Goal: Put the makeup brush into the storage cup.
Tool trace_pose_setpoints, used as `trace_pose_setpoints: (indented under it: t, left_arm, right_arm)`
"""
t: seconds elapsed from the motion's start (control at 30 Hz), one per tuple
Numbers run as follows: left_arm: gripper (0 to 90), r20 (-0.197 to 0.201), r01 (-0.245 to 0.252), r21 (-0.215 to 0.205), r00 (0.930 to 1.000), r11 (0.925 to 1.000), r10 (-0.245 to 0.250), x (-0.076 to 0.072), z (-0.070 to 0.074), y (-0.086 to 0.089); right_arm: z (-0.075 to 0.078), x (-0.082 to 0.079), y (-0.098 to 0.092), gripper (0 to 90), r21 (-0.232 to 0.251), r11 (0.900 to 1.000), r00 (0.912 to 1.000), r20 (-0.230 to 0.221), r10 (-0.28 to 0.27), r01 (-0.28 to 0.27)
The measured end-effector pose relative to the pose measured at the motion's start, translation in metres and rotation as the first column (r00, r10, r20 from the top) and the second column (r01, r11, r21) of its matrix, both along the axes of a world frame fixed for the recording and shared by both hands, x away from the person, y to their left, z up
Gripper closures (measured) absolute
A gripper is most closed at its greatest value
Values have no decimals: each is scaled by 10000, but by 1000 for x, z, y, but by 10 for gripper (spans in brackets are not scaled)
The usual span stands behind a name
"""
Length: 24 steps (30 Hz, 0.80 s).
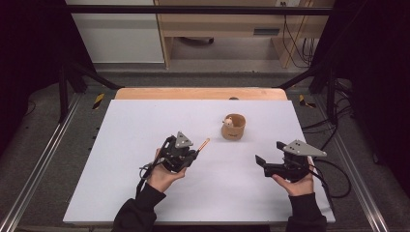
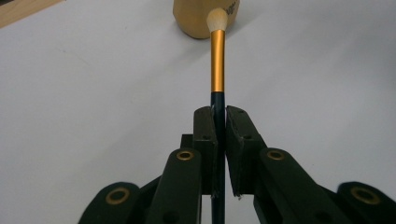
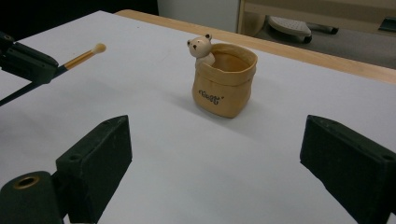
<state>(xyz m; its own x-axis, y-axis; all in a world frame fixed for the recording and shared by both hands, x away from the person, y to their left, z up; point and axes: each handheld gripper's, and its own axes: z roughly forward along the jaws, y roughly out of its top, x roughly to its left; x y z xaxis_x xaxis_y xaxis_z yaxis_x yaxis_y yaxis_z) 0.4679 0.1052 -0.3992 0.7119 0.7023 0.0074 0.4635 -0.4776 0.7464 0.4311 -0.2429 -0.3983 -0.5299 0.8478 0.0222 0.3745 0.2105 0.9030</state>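
A small brush (image 2: 217,60) with a dark handle, a gold ferrule and a pale tuft is clamped in my left gripper (image 2: 220,114), whose jaws are shut on the handle. In the high view the left gripper (image 1: 194,153) sits left of centre, and the brush (image 1: 203,144) points up and right toward a tan sack-shaped pot (image 1: 233,128) with a little bear on its rim. The right gripper view has the pot (image 3: 224,81) ahead, the brush (image 3: 84,56) at the left, and my right gripper (image 3: 215,154) wide open with nothing between its jaws. The right gripper (image 1: 258,161) hovers right of the pot.
A white sheet (image 1: 145,193) covers the table, with a wooden edge (image 1: 200,94) at the far side. Metal rails (image 1: 38,164) run along both sides. Cables (image 1: 333,174) trail at the right. Furniture (image 1: 222,29) stands beyond the table.
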Motion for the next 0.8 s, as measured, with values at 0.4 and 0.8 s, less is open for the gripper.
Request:
trace_pose_setpoints:
  t: [0.4,0.8]
  left_arm:
    - [825,765,-299,-1063,9963,9939,382,-18,5,0]
    - [825,1186,-421,-1878,9908,9813,652,-30,0,-3]
  right_arm:
    - [1,-2,3,110,193,9995,9997,72,236,-237]
    - [-1,-1,11,123,292,9982,9986,-83,523,-520]
